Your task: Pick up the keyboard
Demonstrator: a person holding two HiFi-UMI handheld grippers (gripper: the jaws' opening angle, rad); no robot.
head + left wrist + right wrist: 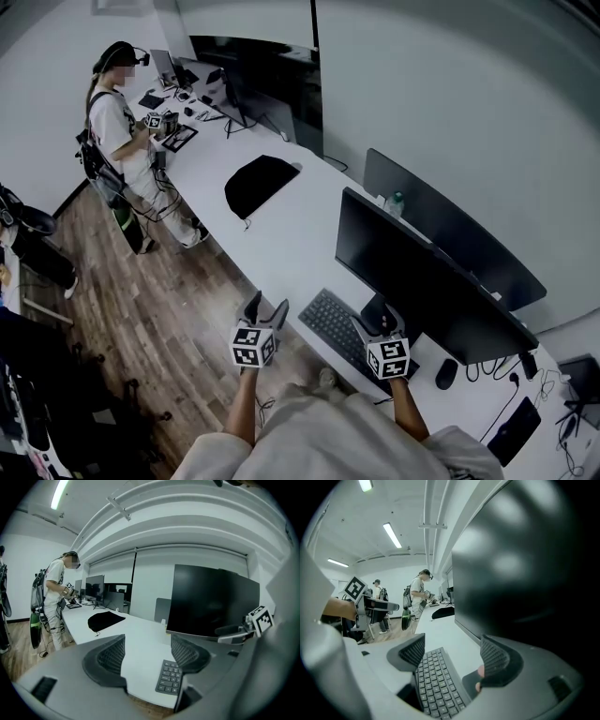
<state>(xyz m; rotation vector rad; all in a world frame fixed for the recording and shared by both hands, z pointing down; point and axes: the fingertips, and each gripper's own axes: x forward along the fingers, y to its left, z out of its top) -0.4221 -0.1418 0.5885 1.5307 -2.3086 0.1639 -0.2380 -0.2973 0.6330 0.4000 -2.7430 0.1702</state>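
The dark keyboard (339, 328) lies on the white desk (281, 244) in front of a black monitor (412, 272). My left gripper (266, 311) hovers open at the desk's front edge, just left of the keyboard. In the left gripper view the keyboard's number-pad end (169, 676) shows low between the jaws, nearer the right one. My right gripper (377, 323) is over the keyboard's right part, close to the monitor's foot. In the right gripper view the keys (436, 686) run between the wide-apart jaws, and neither pad presses on them.
A second monitor (459, 234) stands behind the first, with a bottle (395, 202) beside it. A mouse (446, 373) lies right of the keyboard, and a black cloth (261, 183) lies farther along the desk. A person (117, 122) stands at the desk's far end. Wood floor lies on the left.
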